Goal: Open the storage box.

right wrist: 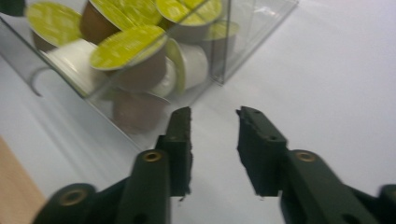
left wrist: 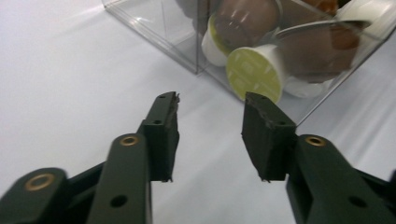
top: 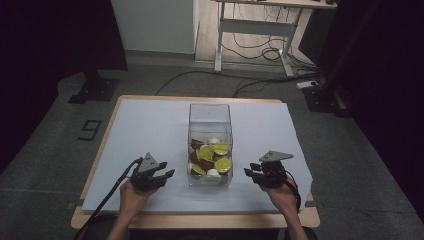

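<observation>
We find the left claw (top: 167, 175) and the right claw (top: 248, 171) both apart and empty, resting low over the white surface (top: 150, 125) on either side of the clear box (top: 210, 112). The box stands upright between them, part-filled with coffee capsules (top: 221, 149). We judge handling not yet begun.

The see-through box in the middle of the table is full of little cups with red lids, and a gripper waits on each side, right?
Not quite: the lids are yellow-green, not red, as the right gripper view shows. The rest holds: the clear box of capsules stands mid-table, with the left gripper and right gripper on either side.
</observation>
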The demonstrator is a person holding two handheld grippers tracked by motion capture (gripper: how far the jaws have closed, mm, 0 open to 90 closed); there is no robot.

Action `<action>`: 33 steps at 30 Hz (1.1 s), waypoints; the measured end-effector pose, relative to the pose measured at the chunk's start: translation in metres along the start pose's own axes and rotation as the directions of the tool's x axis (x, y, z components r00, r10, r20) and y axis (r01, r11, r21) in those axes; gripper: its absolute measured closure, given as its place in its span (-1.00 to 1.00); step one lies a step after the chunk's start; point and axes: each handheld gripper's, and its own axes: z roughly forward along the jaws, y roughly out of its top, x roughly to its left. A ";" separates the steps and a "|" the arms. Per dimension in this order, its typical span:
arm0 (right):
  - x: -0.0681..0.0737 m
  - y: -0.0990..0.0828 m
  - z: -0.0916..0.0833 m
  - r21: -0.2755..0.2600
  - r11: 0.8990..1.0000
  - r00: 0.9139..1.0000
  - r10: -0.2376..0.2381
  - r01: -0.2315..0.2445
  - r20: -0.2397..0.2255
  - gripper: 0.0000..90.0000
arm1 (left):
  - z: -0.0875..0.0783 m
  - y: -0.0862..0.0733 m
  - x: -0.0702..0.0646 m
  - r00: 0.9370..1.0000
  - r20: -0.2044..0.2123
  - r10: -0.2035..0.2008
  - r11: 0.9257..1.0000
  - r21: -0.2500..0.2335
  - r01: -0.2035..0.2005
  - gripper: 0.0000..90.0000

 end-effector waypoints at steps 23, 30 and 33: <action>-0.022 -0.026 0.013 0.066 0.998 0.998 0.014 -0.018 0.063 -0.48 | 0.010 -0.018 0.015 0.999 0.002 -0.047 0.997 0.068 0.047 -0.70; -0.024 -0.035 0.020 0.091 0.995 0.998 0.028 -0.033 0.059 -0.68 | 0.014 -0.023 0.019 0.998 -0.012 -0.060 0.993 0.103 0.061 -0.85; -0.024 -0.038 0.024 0.104 0.994 0.998 0.031 -0.037 0.054 -0.69 | 0.016 -0.025 0.020 0.998 -0.018 -0.062 0.990 0.124 0.064 -0.93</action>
